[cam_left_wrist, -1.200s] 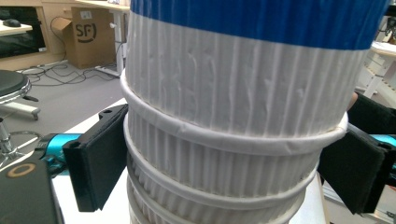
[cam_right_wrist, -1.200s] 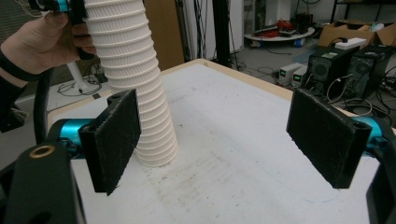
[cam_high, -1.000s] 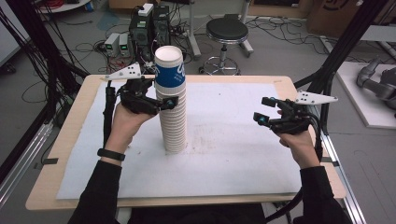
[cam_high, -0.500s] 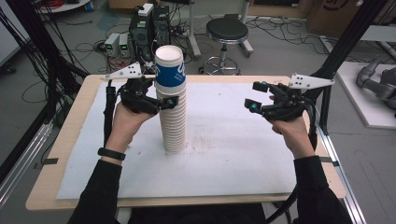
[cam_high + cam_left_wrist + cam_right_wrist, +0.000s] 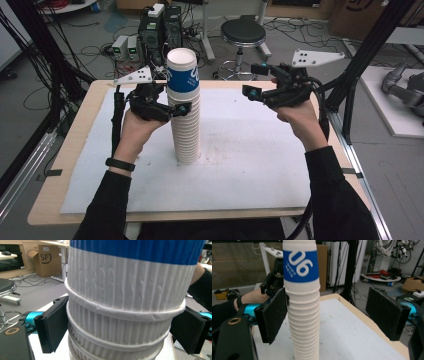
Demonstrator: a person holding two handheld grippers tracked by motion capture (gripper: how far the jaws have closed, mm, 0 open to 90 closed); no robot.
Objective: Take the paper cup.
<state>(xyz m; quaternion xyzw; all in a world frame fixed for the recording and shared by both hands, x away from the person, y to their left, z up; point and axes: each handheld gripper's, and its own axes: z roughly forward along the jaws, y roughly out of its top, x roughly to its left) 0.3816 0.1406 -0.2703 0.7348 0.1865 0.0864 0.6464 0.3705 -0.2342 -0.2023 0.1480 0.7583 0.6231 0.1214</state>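
Note:
A tall stack of white ribbed paper cups (image 5: 186, 125) stands upright on the white mat; its top cup (image 5: 182, 75) carries a blue band. My left gripper (image 5: 175, 107) holds the stack just below that band. In the left gripper view both black pads (image 5: 53, 325) press the sides of the stack (image 5: 125, 302). To the right of the stack, my right gripper (image 5: 252, 80) hangs open in the air at the top cup's height, apart from it. In the right gripper view the stack (image 5: 303, 315) rises ahead of the wide-open right gripper (image 5: 329, 315), close to its left pad (image 5: 272, 317).
The white mat (image 5: 250, 165) covers most of the wooden table (image 5: 75, 165). A black stool (image 5: 243, 32) and electronics boxes (image 5: 160, 22) stand on the floor behind the table. Black frame posts (image 5: 370, 45) rise at the right.
My right gripper has risen and moved left toward the top of the stack. The left gripper and the stack have stayed in place.

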